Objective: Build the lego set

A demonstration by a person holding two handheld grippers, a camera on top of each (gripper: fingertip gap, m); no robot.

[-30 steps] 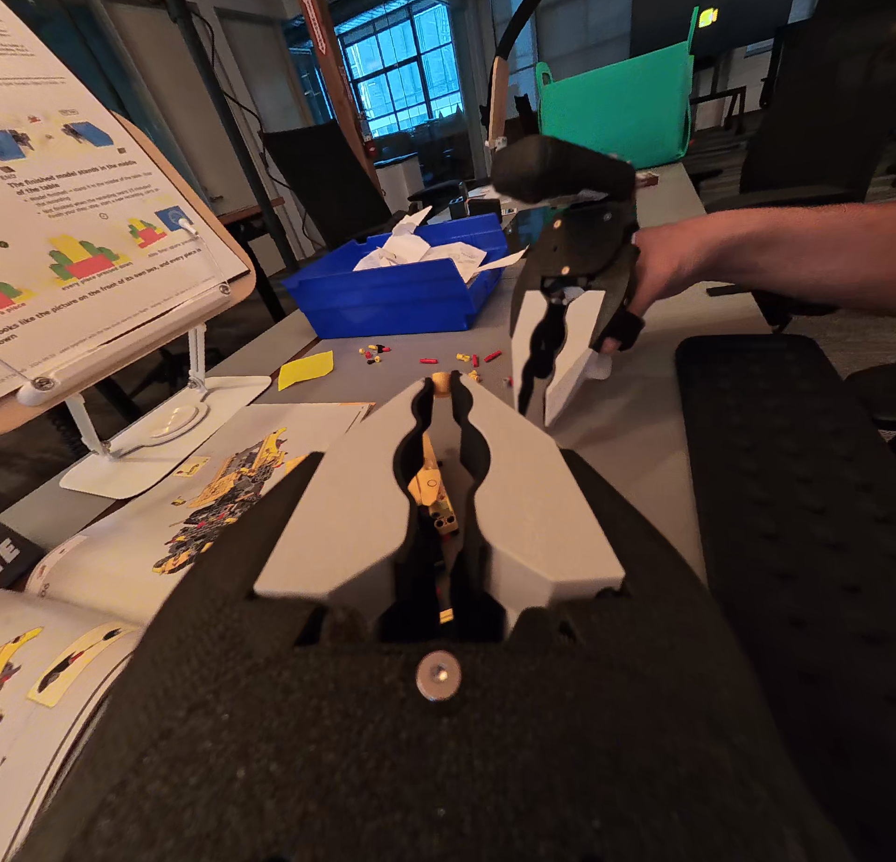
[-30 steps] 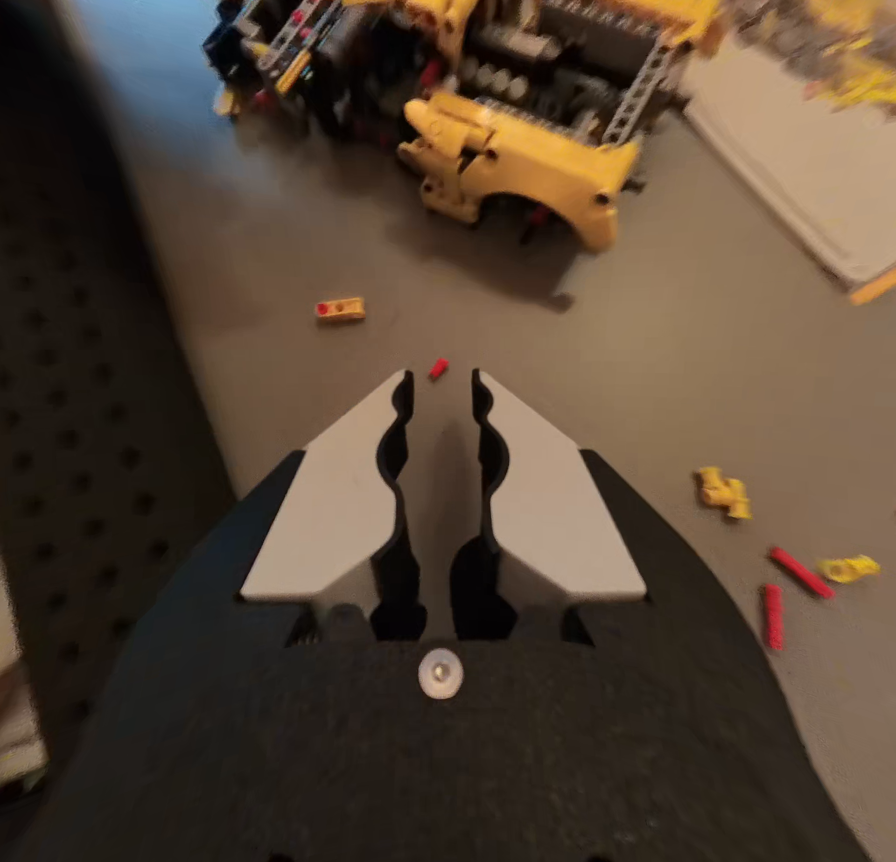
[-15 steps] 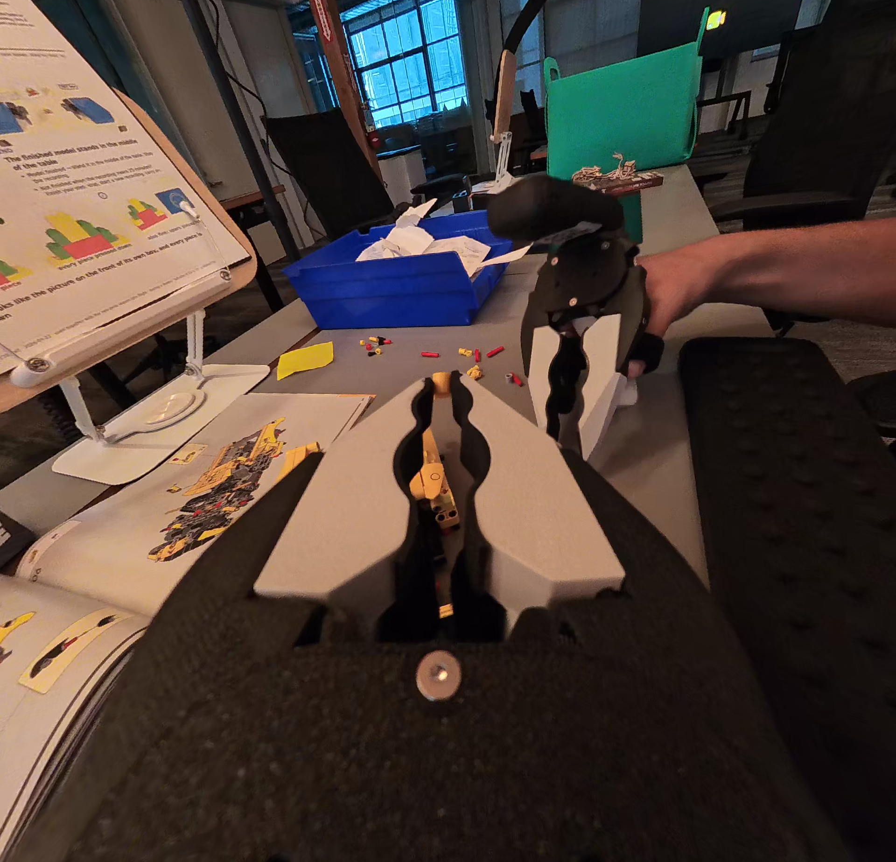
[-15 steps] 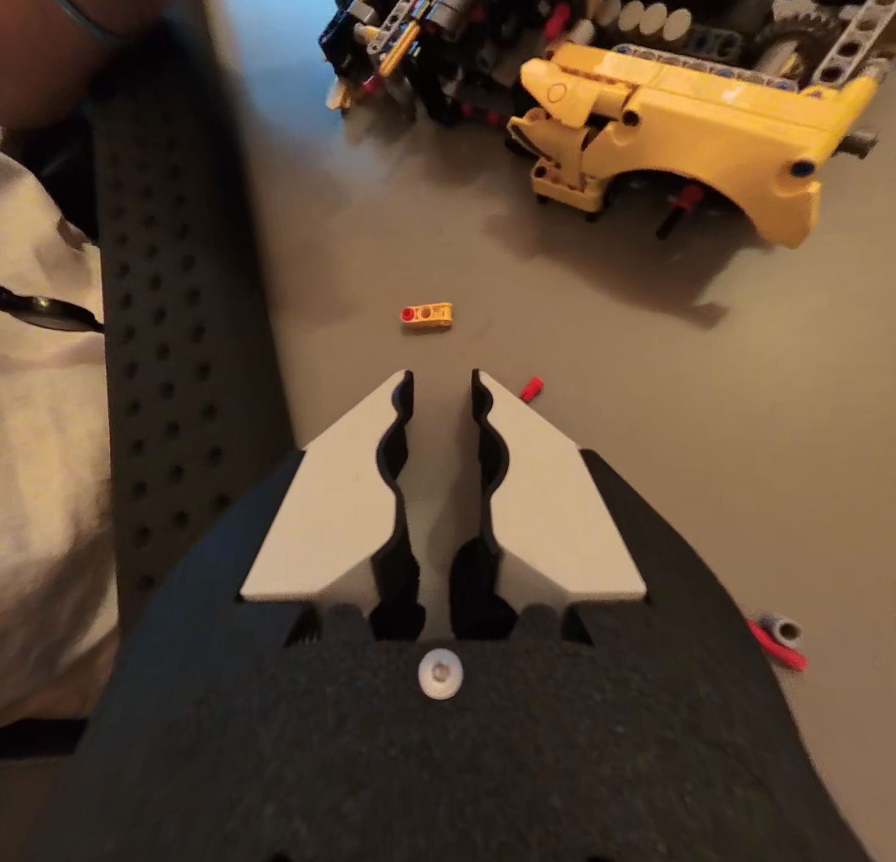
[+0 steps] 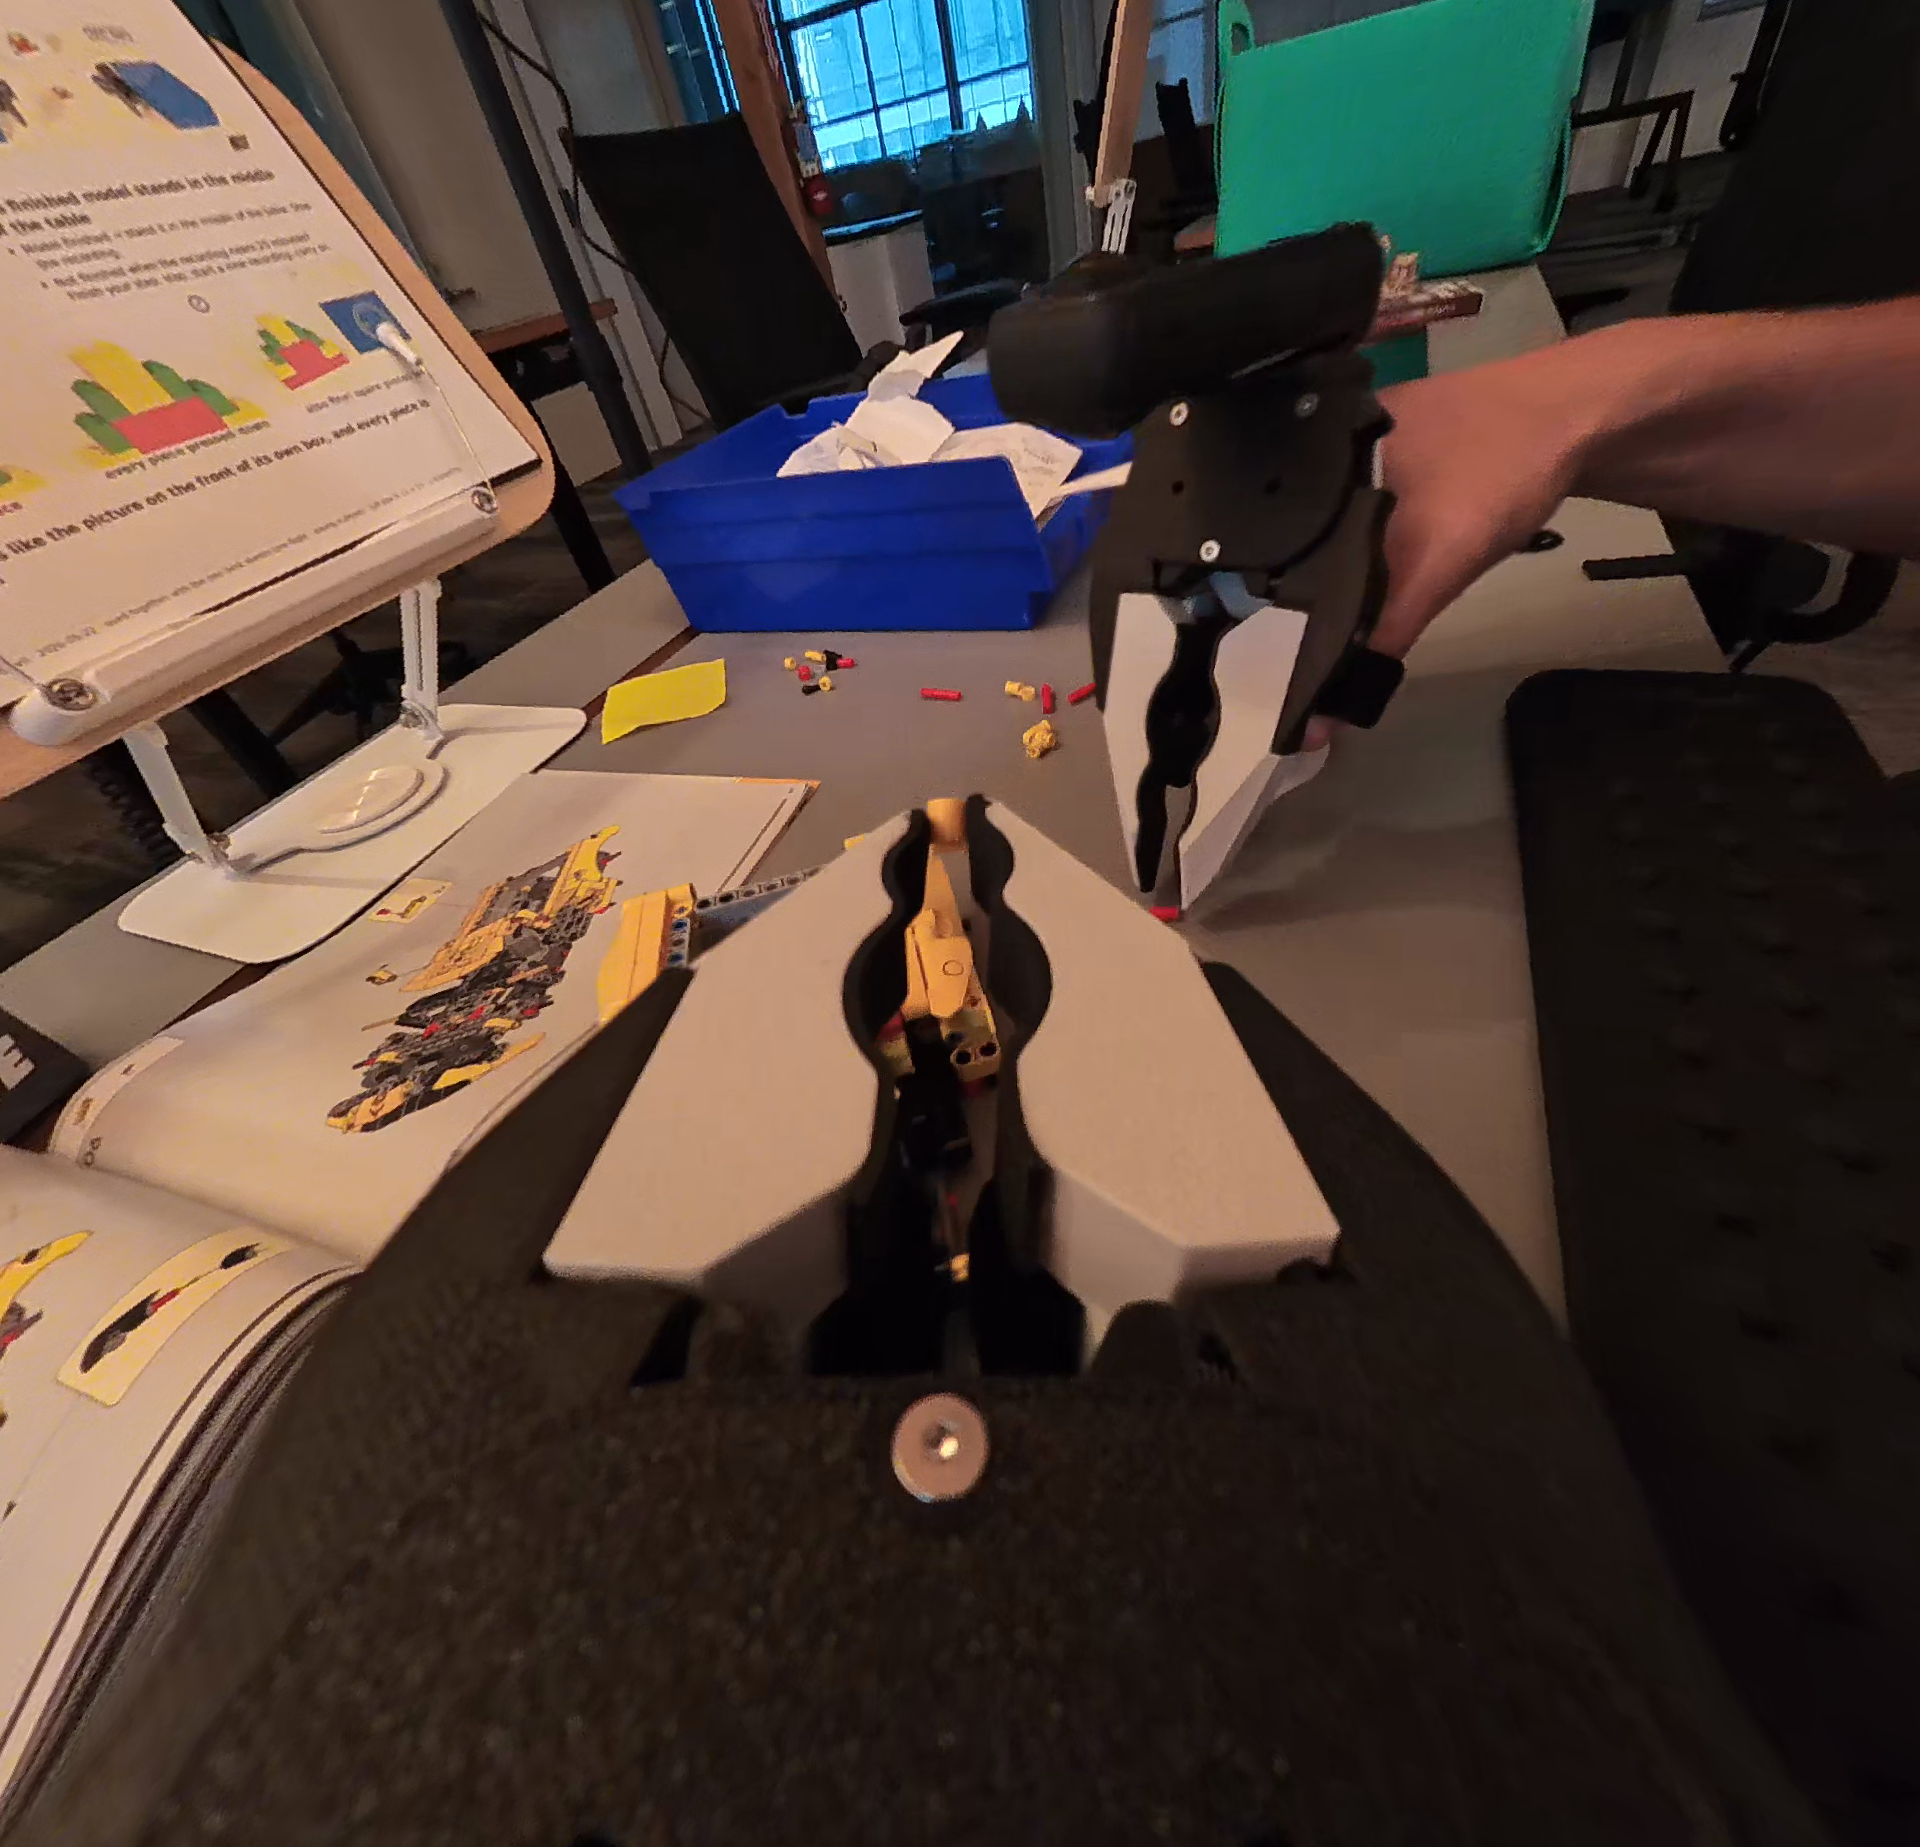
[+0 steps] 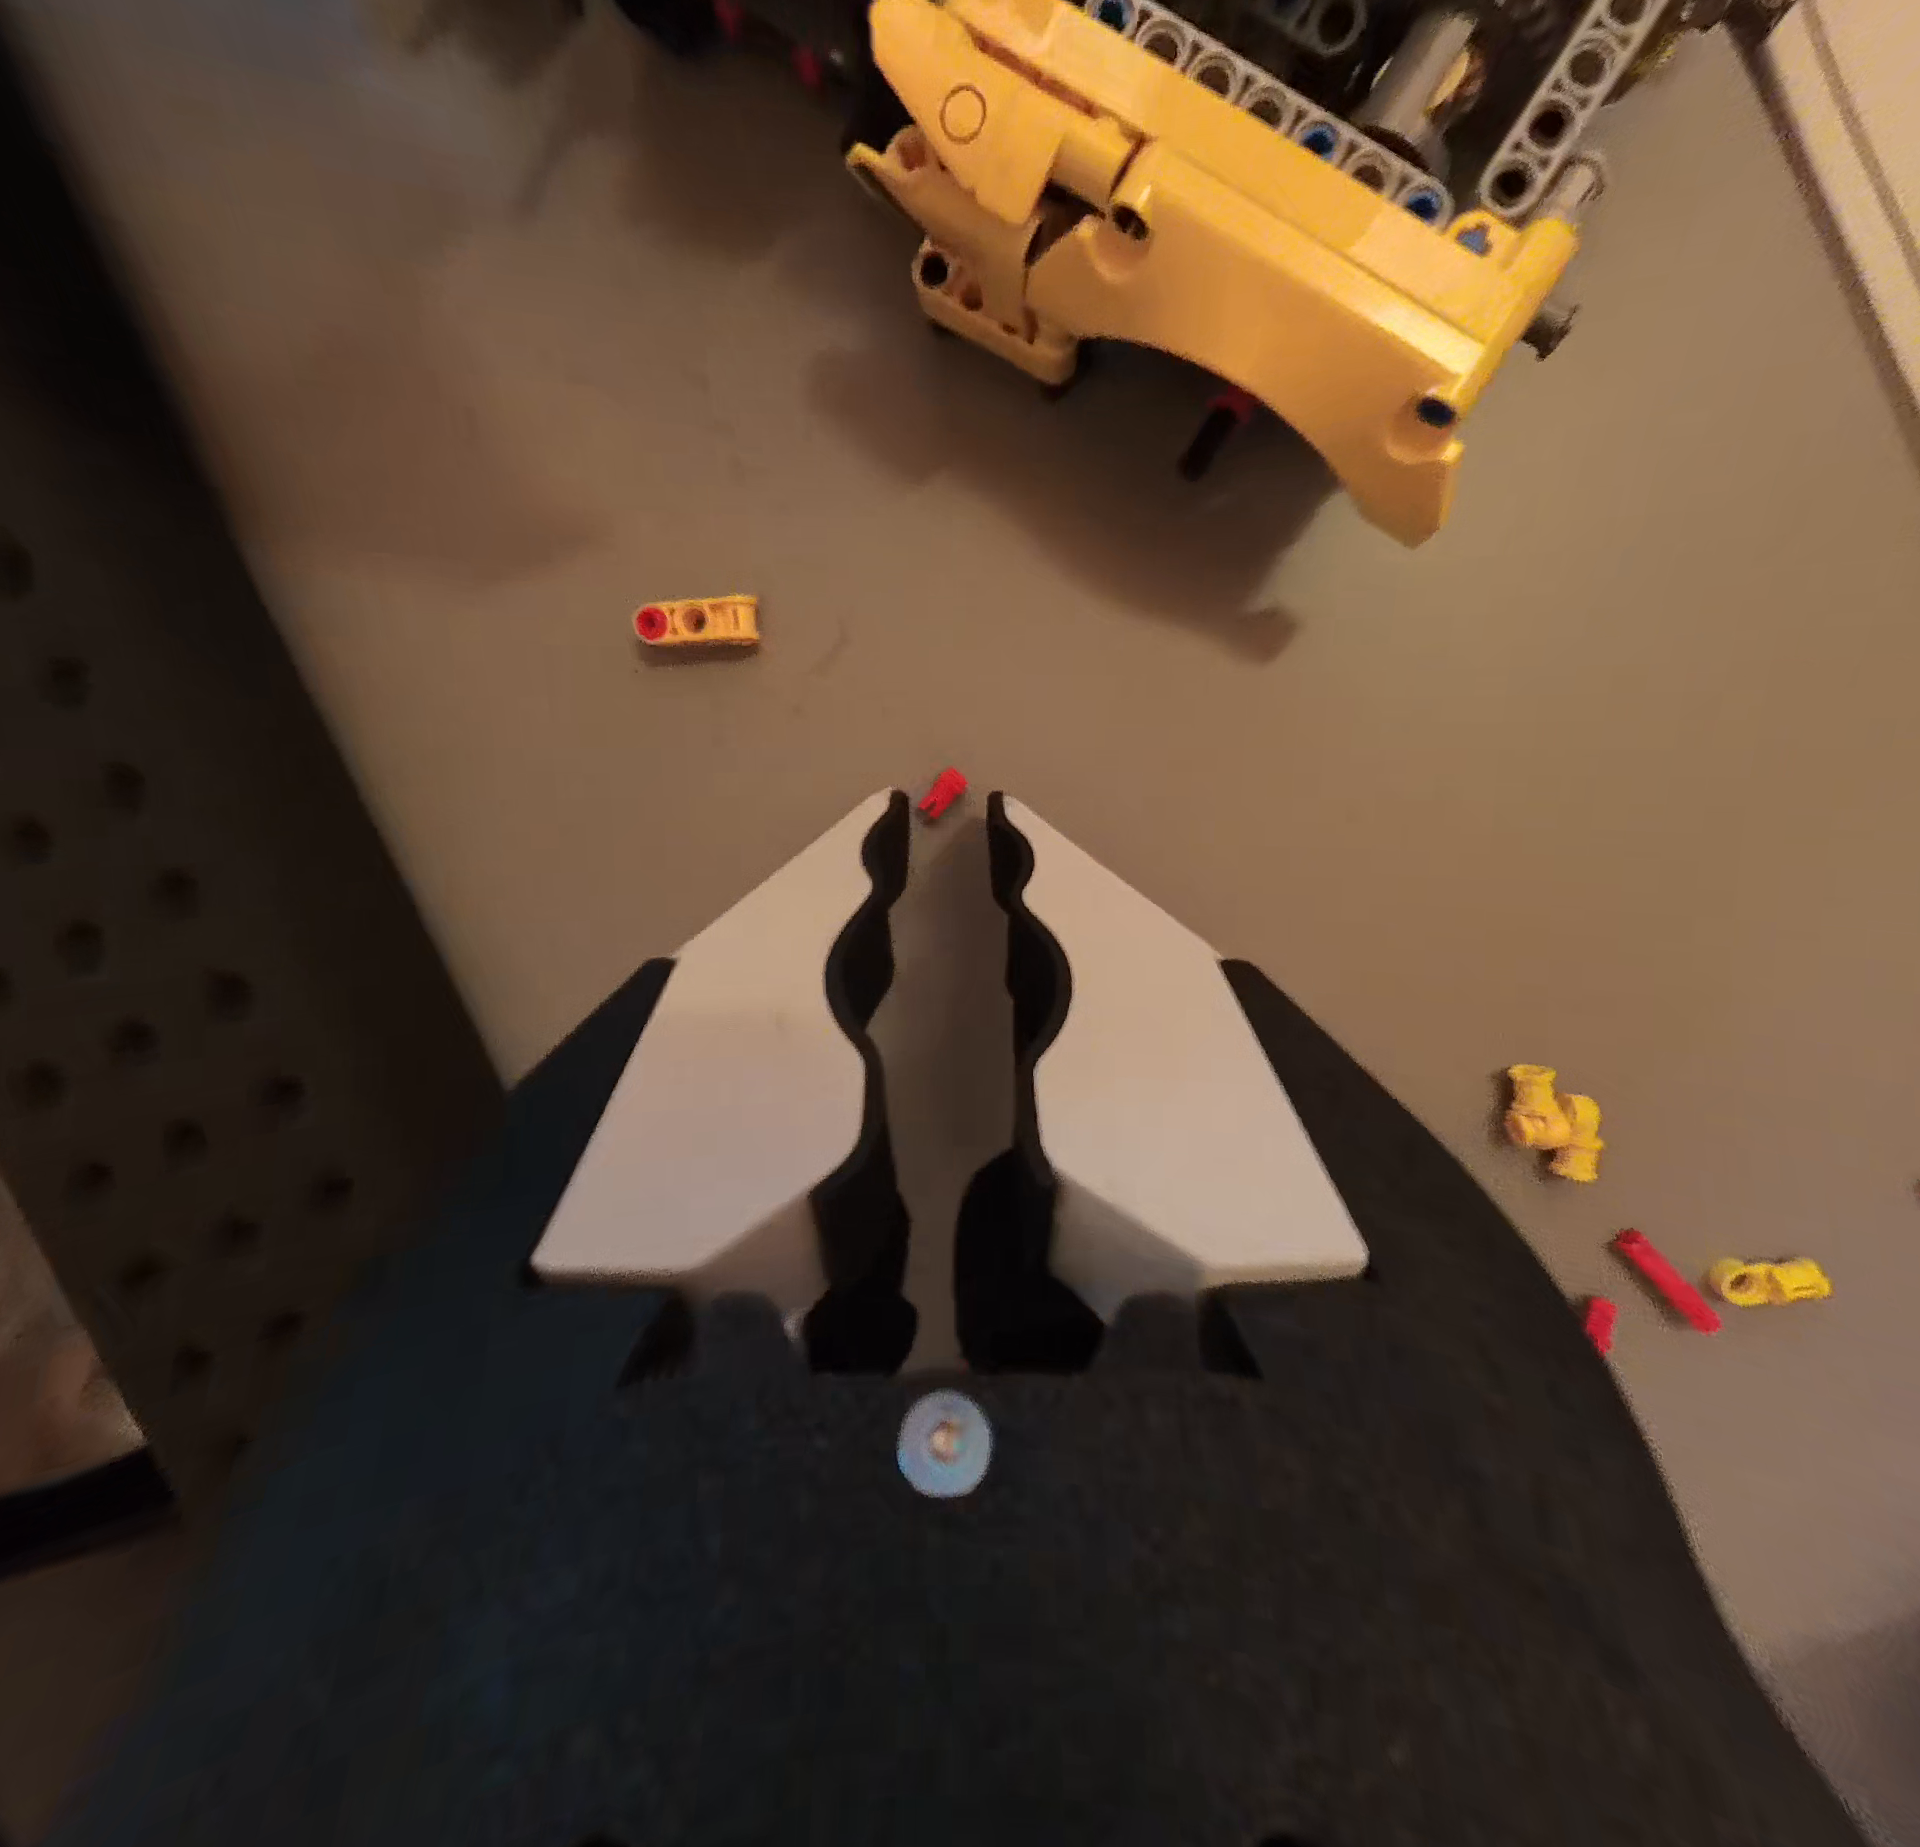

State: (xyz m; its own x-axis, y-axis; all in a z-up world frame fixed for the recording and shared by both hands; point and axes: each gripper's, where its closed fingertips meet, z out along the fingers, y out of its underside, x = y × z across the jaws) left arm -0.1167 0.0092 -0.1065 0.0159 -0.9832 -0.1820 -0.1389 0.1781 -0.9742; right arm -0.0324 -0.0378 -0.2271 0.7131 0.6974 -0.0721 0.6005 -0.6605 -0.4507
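Since a second ago the right tool (image 6: 940, 798) has dropped closer to the tabletop (image 6: 1455, 758), and the small red pin (image 6: 943, 791) that slid off to its right side half a second back now sits again just ahead of the gap between its tips. Its jaws stand slightly apart with nothing between them. In the left wrist view the same tool (image 5: 1162, 888) points steeply down, held by a hand (image 5: 1455, 509), its tips at the tabletop beside the red pin (image 5: 1165, 912).

The left tool (image 5: 945, 810) keeps its place, its jaws closed on the yellow model (image 5: 940, 956), which shows in the slot between them. In the right wrist view the yellow model (image 6: 1226, 228) stands near the far edge, its curved yellow panel and grey holed beams facing the camera.

A yellow connector with a red end (image 6: 694, 621) lies alone to the left of the pin. More loose yellow and red pieces (image 6: 1662, 1278) lie at the right. A perforated black mat (image 6: 156, 914) covers the left side of that view.

In the left wrist view an open instruction book (image 5: 468, 966) lies along the left edge, a sheet on a stand (image 5: 208, 343) rises behind it, and a blue bin (image 5: 862, 540) of crumpled paper sits farther back.
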